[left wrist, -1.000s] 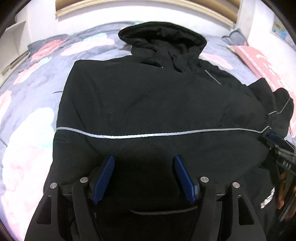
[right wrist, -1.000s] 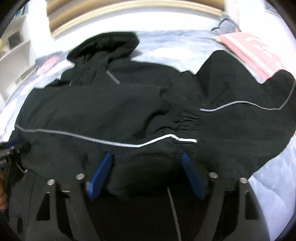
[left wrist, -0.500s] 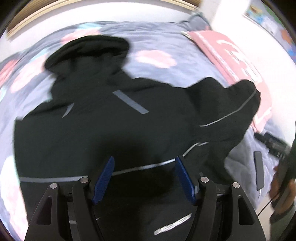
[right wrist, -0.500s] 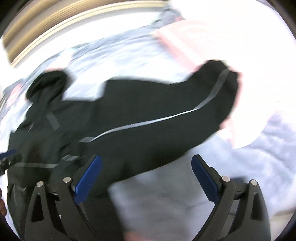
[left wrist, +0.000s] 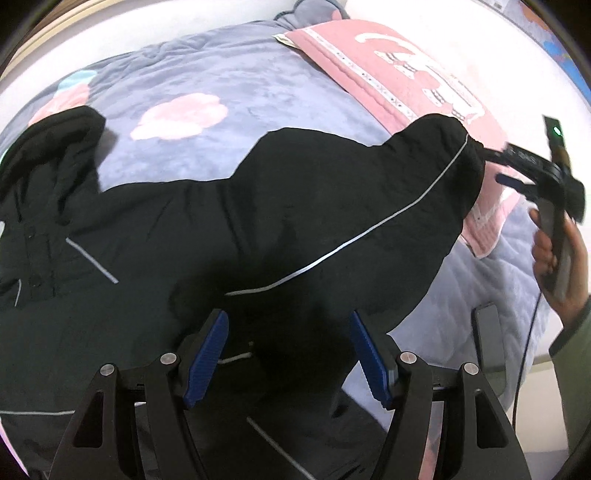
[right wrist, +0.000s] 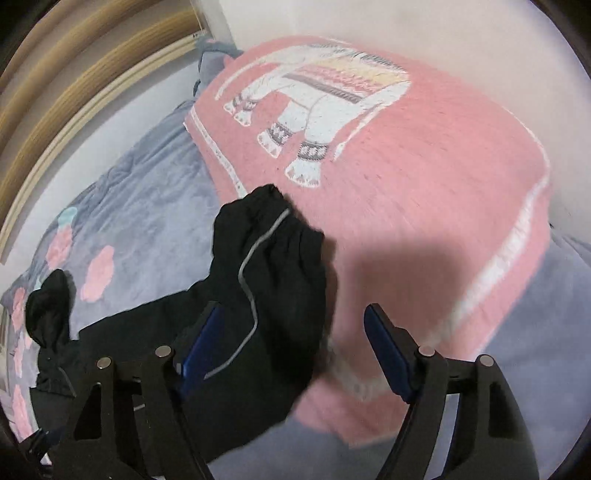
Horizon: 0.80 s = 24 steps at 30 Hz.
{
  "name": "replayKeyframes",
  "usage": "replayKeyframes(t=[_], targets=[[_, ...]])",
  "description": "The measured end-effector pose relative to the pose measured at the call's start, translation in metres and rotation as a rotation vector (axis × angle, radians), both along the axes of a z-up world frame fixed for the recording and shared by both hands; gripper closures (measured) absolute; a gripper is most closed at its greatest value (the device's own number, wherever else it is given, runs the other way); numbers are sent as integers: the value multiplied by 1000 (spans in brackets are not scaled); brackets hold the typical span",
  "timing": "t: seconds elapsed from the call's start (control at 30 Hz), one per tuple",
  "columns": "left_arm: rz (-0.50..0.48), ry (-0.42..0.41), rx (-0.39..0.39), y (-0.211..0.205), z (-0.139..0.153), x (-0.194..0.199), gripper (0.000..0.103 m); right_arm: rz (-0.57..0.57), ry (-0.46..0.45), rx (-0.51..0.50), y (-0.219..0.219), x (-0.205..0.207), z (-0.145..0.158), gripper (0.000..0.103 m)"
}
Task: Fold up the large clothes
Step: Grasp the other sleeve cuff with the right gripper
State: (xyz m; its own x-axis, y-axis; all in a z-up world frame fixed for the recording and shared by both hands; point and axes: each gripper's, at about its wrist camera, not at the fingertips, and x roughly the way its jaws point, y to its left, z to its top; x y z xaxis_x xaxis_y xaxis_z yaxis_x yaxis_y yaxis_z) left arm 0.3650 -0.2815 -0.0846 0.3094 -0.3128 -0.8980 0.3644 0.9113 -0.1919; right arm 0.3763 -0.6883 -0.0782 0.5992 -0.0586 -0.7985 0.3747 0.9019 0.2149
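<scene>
While the black hooded jacket with grey piping lay spread on the grey floral bed, its outstretched sleeve awaited folding inward. The left gripper hovered wide and empty above it; the right gripper, empty, was closing beside the cuff.

This is a bedroom in a home: nearly everything in view is a bed spread with a soft grey-blue plush quilt printed with pink cloud-like blotches. A pink woven blanket with a white elephant pattern lies across the quilt near a plain white wall, and pale wooden slats of a headboard or frame curve along the far edge of the bed. A black hooded jacket with thin grey piping lies spread over the bedding.
</scene>
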Motion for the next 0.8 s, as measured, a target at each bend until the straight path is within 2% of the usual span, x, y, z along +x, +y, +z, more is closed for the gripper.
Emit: replayKeyframes(t=[0.07, 0.1, 0.13, 0.17, 0.23, 0.33, 0.4, 0.5, 0.6, 0.63, 0.73, 0.8], targets=[[2, -2, 17, -5, -3, 6, 34, 3, 14, 11, -5, 20, -9, 24], [5, -2, 23, -6, -5, 8, 34, 13, 17, 27, -6, 27, -15, 33], [12, -2, 29, -8, -7, 13, 34, 41, 21, 54, -3, 34, -19, 55], [16, -5, 35, -9, -8, 16, 34, 76, 28, 80, 2, 40, -22, 69], [25, -13, 55, -14, -13, 26, 34, 139, 2, 93, 13, 40, -19, 84], [36, -17, 50, -16, -16, 38, 34, 157, -59, 70, 22, 16, 5, 87], [33, -18, 36, -20, -18, 47, 34, 117, -99, 31, 15, -4, 23, 88], [-1, 27, 13, -34, -35, 61, 34, 27, -120, 5, -6, -31, 37, 89], [-40, 141, 45, -55, -79, 74, 33, -16, -75, 25, -22, -31, 22, 89], [-39, 145, 90, -61, -93, 77, 32, -20, -55, 47, -25, -29, 14, 89], [-69, 102, 113, -67, -88, 74, 31, -18, 3, 22, -23, -22, -5, 89], [-80, 91, 73, -58, -73, 68, 31, -6, -16, 47, -20, -22, -3, 89]])
